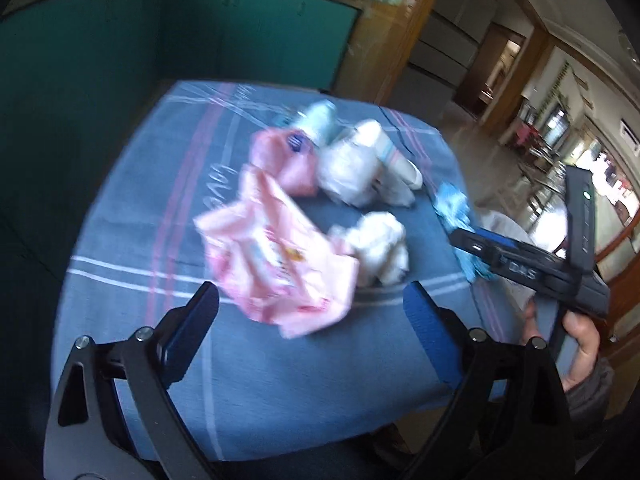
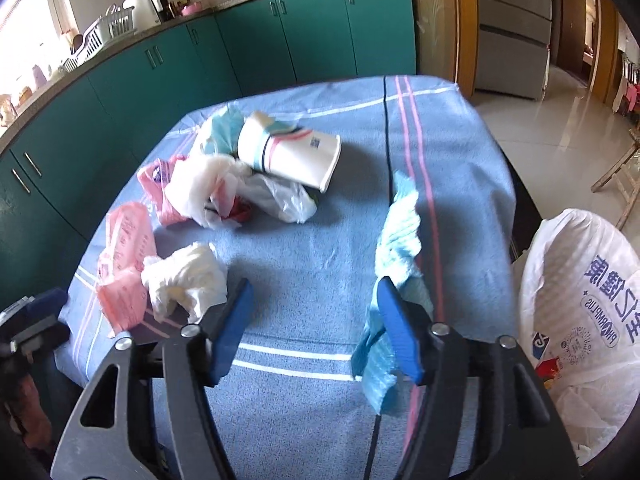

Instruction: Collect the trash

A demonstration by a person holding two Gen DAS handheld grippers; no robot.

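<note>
**Trash scattered on a cloth-covered desk, bag waiting at the right edge**

The desk (image 2: 320,240) is covered by a blue cloth with pink and white stripes; teal cabinets (image 2: 248,48) are seen behind it. Beside the desk's right edge a white plastic bag (image 2: 580,300) stands open, printed with "PHORMPLUS" and large blue characters, seen upside down from the right wrist.

The largest piece of trash, a crushed paper cup (image 2: 288,152), lies on its side near the far middle of the desk, its long axis running left to right with the mouth turned toward the right; a small blue code square is printed on it. Crumpled white plastic (image 2: 208,188) is heaped against it, with a pink wrapper (image 2: 156,184) beside. Nearer, a pink packet (image 2: 124,248) with illegible print lies touching a white tissue wad (image 2: 184,280).

The right tool (image 2: 316,328) is held spread; a light blue wrapper (image 2: 400,232) hangs against the outer side of its right finger, its long axis running away from the camera, and nothing is pinched between the pads. The left tool (image 1: 312,320) is spread wide above the pink packet, empty.
</note>
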